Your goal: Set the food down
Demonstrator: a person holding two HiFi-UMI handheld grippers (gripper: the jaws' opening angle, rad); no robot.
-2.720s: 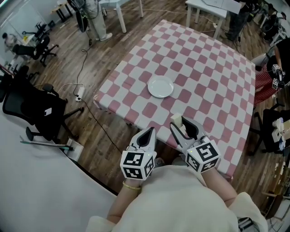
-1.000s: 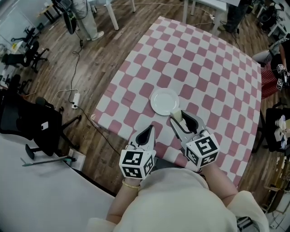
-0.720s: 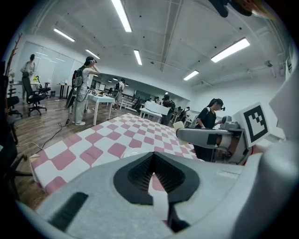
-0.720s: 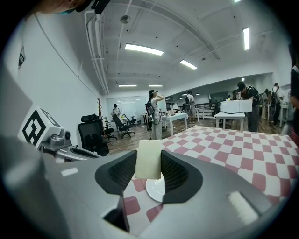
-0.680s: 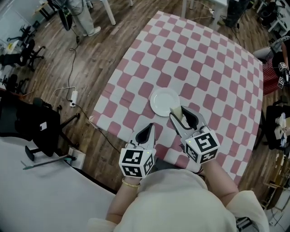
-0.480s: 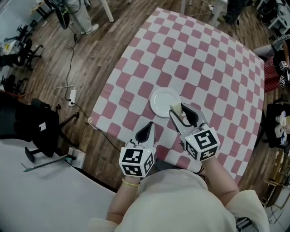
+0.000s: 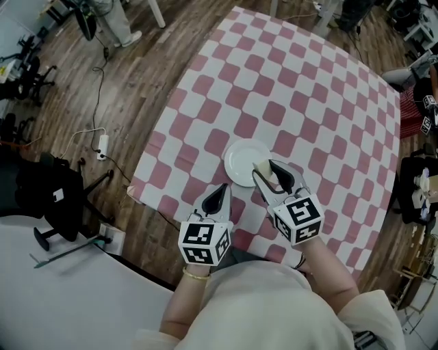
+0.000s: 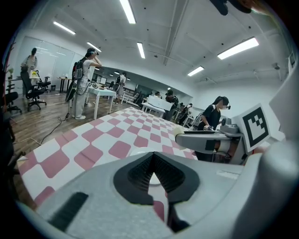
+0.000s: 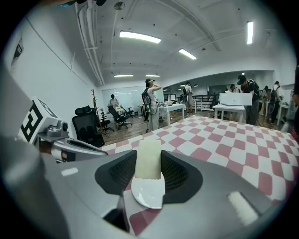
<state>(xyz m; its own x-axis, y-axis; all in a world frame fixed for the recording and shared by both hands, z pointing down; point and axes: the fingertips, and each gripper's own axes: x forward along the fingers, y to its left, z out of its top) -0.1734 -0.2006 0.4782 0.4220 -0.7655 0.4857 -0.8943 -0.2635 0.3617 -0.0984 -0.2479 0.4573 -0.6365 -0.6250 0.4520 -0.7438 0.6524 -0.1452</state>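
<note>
The food (image 9: 148, 158), a pale block, is clamped upright between the jaws of your right claw (image 7: 265, 171), over the near edge of the plate (image 7: 241, 158). You cannot tell whether it touches the plate. It is not yet set down, so you have lowering and letting go left to do. The plate is bare and lies on the checked bench (image 7: 308, 102), near its front edge. Your left claw (image 7: 220, 195) is clenched on nothing, just beside the right one and short of the plate. Nothing seems to block the way down. A black chair (image 7: 53, 198) stands well apart on the floor.

Open lab-like office: white desks (image 8: 105, 92), black swivel chairs (image 7: 55, 198), ceiling strip lights (image 8: 127, 10), wood floor (image 7: 137, 89).
</note>
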